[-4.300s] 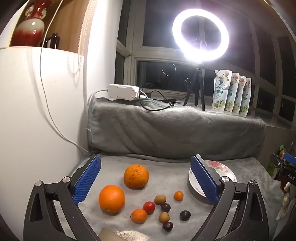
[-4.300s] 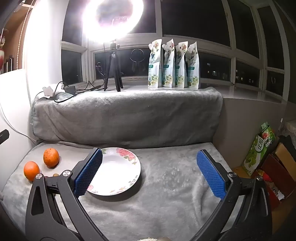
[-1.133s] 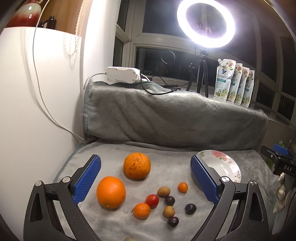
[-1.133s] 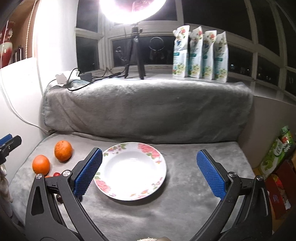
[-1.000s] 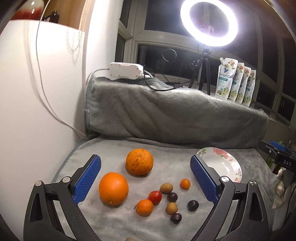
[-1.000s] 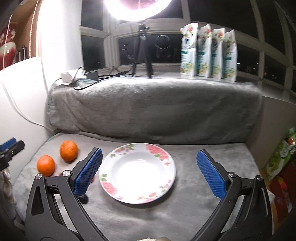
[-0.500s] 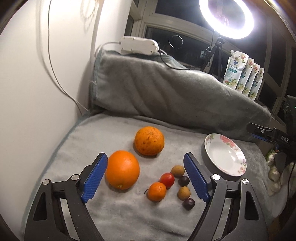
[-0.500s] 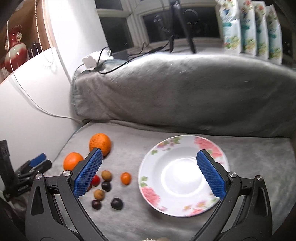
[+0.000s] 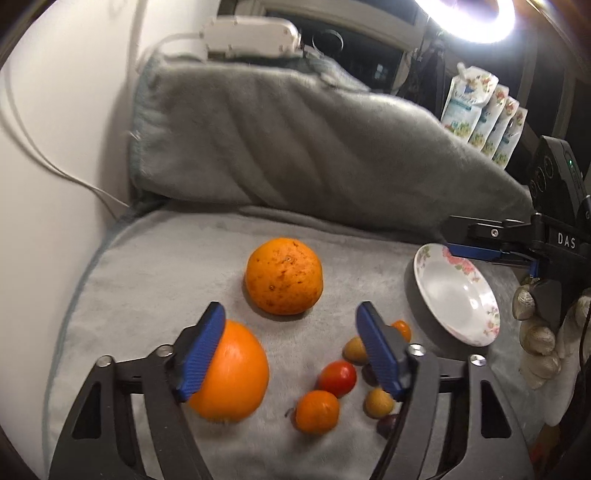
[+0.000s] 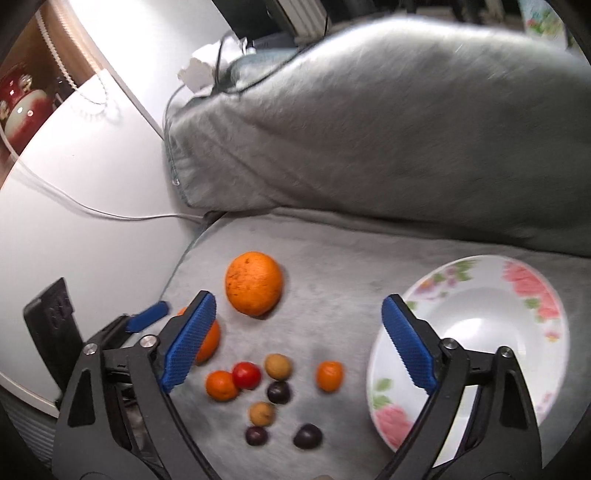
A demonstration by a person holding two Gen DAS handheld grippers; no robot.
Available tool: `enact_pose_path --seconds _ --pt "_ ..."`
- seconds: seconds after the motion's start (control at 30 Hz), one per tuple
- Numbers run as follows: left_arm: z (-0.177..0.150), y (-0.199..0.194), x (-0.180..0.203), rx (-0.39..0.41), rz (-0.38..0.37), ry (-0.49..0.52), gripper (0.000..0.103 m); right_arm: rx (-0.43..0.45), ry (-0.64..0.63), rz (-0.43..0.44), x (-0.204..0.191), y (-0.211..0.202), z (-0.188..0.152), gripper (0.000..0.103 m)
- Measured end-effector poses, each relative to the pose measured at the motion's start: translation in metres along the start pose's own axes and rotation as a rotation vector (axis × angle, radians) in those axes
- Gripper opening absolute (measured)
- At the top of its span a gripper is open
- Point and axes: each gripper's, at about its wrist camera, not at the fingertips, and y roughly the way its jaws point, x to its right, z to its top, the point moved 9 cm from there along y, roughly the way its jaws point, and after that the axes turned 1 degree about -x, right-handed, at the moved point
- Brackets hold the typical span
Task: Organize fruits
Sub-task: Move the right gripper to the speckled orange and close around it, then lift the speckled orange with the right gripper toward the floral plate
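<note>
- Fruit lay loose on the grey blanket (image 10: 332, 251): a speckled orange (image 9: 283, 276) behind, a smooth orange (image 9: 236, 373) in front, and a scatter of small pieces, among them a red tomato (image 9: 337, 378), a mandarin (image 9: 317, 411), a tiny orange fruit (image 10: 329, 376) and some dark plums (image 10: 307, 435).
- Compared with a second earlier, both wrist views had tipped down from the window and ring light onto the fruit, which now filled the lower frames.
- Left gripper (image 9: 291, 347) was narrowing, its jaws roughly half drawn in from full spread; nothing was pinched, though the left pad overlapped the smooth orange's near side.
- Right gripper (image 10: 299, 345) had only begun to close and stayed wide, framing the small fruits with nothing gripped.
- Judged from this, each hand was lining up a first pick; no fruit had been moved.
- Flowered plate (image 10: 480, 332) sat empty just right of the small fruits, the likely place to gather them.
- Soft blanket ran up over a padded backrest; a white wall (image 10: 74, 184) with a trailing cable closed the left side, and pouches (image 9: 476, 114) stood on the sill under a ring light (image 9: 476, 22).
</note>
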Motion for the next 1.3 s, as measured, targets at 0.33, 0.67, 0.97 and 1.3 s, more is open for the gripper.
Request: enact_pose_path --seconds 0.33,0.67,0.97,1.3 --pt "0.003 0.039 -0.009 -0.099 -0.009 0.000 0.070 -0.123 0.058 0.085 -0.016 0.060 0.003 0.082" --pt "0.006 0.065 -0.009 -0.157 -0.012 0.011 0.069 -0.199 0.102 0.114 -0.025 0.102 0.012 0.075" --pt "0.008 0.078 -0.012 -0.177 -0.019 -0.001 0.068 -0.239 0.110 0.146 -0.035 0.116 0.009 0.067" --pt "0.009 0.075 -0.011 -0.167 -0.021 0.013 0.064 -0.238 0.114 0.138 -0.036 0.120 0.009 0.058"
